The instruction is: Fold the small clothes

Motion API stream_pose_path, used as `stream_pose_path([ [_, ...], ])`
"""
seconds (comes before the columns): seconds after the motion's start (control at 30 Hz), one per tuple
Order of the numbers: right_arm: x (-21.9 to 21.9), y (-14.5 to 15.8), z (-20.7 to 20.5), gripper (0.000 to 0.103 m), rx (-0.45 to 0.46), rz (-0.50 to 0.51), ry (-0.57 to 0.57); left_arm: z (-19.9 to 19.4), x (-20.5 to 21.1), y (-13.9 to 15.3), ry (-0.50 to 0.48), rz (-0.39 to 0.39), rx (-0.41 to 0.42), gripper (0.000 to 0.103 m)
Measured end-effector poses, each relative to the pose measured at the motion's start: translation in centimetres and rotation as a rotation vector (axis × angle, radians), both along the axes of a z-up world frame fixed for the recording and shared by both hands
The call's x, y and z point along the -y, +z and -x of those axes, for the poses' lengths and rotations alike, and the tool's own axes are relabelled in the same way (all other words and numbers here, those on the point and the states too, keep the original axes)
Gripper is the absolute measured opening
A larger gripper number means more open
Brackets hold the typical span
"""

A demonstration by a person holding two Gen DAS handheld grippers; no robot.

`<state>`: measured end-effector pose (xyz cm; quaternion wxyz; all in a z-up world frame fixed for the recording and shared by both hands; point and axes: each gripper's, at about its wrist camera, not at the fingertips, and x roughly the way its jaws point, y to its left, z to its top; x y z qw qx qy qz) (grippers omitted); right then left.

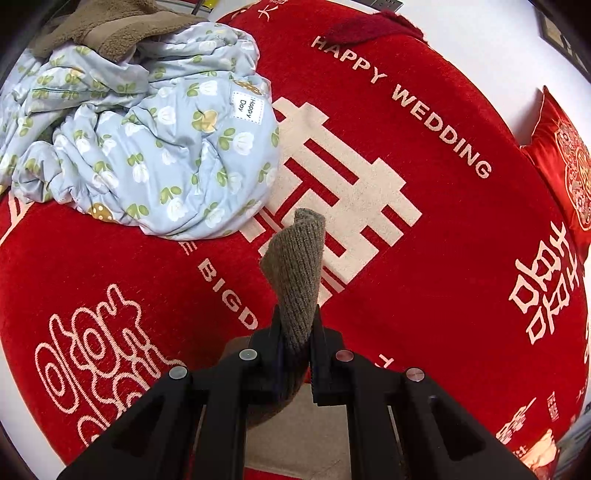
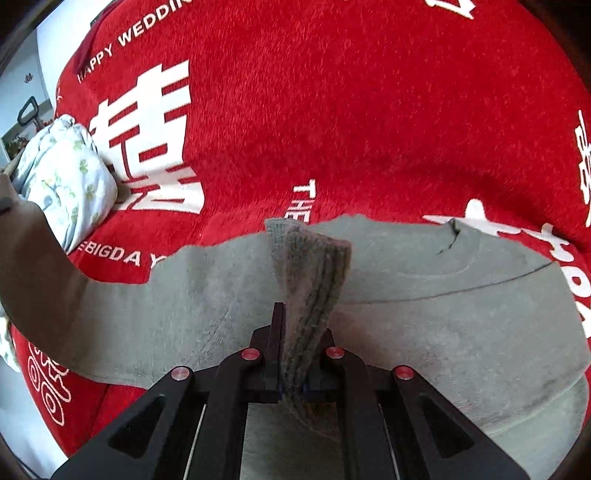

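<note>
A grey-brown knit sweater (image 2: 424, 314) lies spread on the red bedspread (image 2: 332, 110), neck opening toward the far right. My right gripper (image 2: 295, 325) is shut on a ribbed edge of the sweater, which stands up between its fingers. One sleeve (image 2: 44, 266) stretches away to the left and lifts off the bed. My left gripper (image 1: 297, 321) is shut on a ribbed cuff of the sweater (image 1: 295, 266), which sticks up between its fingers above the bedspread (image 1: 424, 221).
A crumpled light-blue floral quilt (image 1: 147, 147) lies at the far left of the bed, with a brown fleece blanket (image 1: 110, 26) behind it. The quilt also shows in the right wrist view (image 2: 66, 177). A red embroidered pillow (image 1: 565, 166) lies at the right edge.
</note>
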<state>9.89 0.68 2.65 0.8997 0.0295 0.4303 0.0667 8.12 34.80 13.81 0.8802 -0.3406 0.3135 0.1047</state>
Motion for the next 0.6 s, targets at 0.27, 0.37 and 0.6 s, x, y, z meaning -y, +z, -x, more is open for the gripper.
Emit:
stream_pose_path([
  [0.27, -1.7, -1.7, -0.3, 0.007, -0.015, 0.067, 0.032, -0.2, 1.2, 0.3, -0.021, -0.02, 0.002, 0.011],
  [0.37, -2.6, -2.1, -0.4, 0.007, -0.015, 0.107, 0.047, -0.2, 1.3, 0.3, -0.023, -0.027, 0.0, 0.011],
  [0.6, -5.2, -2.7, -0.1, 0.013, -0.011, 0.233, 0.106, -0.3, 1.0, 0.2, -0.008, -0.03, -0.011, 0.011],
])
